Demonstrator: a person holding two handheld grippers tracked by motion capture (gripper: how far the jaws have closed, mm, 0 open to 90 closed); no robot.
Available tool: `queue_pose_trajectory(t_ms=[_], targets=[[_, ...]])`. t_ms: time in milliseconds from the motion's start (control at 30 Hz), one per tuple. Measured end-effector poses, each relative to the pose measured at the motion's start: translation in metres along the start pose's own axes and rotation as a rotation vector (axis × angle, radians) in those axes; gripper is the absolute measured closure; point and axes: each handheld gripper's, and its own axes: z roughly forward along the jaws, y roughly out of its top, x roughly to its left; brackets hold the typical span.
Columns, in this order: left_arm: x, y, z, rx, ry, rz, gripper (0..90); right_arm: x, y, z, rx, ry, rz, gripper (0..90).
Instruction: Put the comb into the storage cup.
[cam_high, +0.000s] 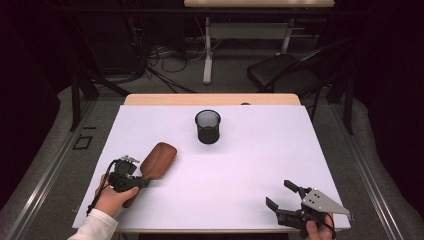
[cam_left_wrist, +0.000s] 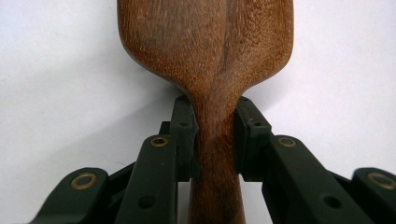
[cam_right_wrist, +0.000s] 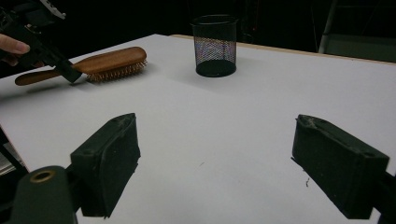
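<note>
A wooden hairbrush (cam_high: 158, 159) lies bristles down at the left of the white table top (cam_high: 240, 165). My left gripper (cam_high: 142, 182) is shut on its narrow neck. In the left gripper view both pads (cam_left_wrist: 184, 126) press the sides of the neck, with the brush head (cam_left_wrist: 205, 51) stretching away ahead. A black mesh cup (cam_high: 207, 126) stands upright at the middle back, apart from the brush. My right gripper (cam_high: 279, 193) hovers open near the front right edge with nothing between its jaws. In the right gripper view the right gripper (cam_right_wrist: 217, 163) points toward the cup (cam_right_wrist: 215, 44) and the brush (cam_right_wrist: 112, 59).
The table's wooden far edge (cam_high: 212, 99) shows behind the white sheet. Beyond the table are a black chair (cam_high: 285, 72), cables on the floor and a desk leg (cam_high: 207, 55). Grey floor lies on both sides of the table.
</note>
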Motion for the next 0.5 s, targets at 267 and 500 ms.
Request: queue_pose_trajectory(t_ms=[267,500], targets=[[0.0011,0.0019,-0.0047,-0.052,-0.022,-0.013,72.7,-0.0002,-0.0001,0.0004,-0.001,0.0,0.0,14.1],[-0.0028,0.0063,-0.0103,-0.1,-0.03,-0.005,72.8,0.0001,0.0,0.0002,0.001,0.0,0.0,14.1]])
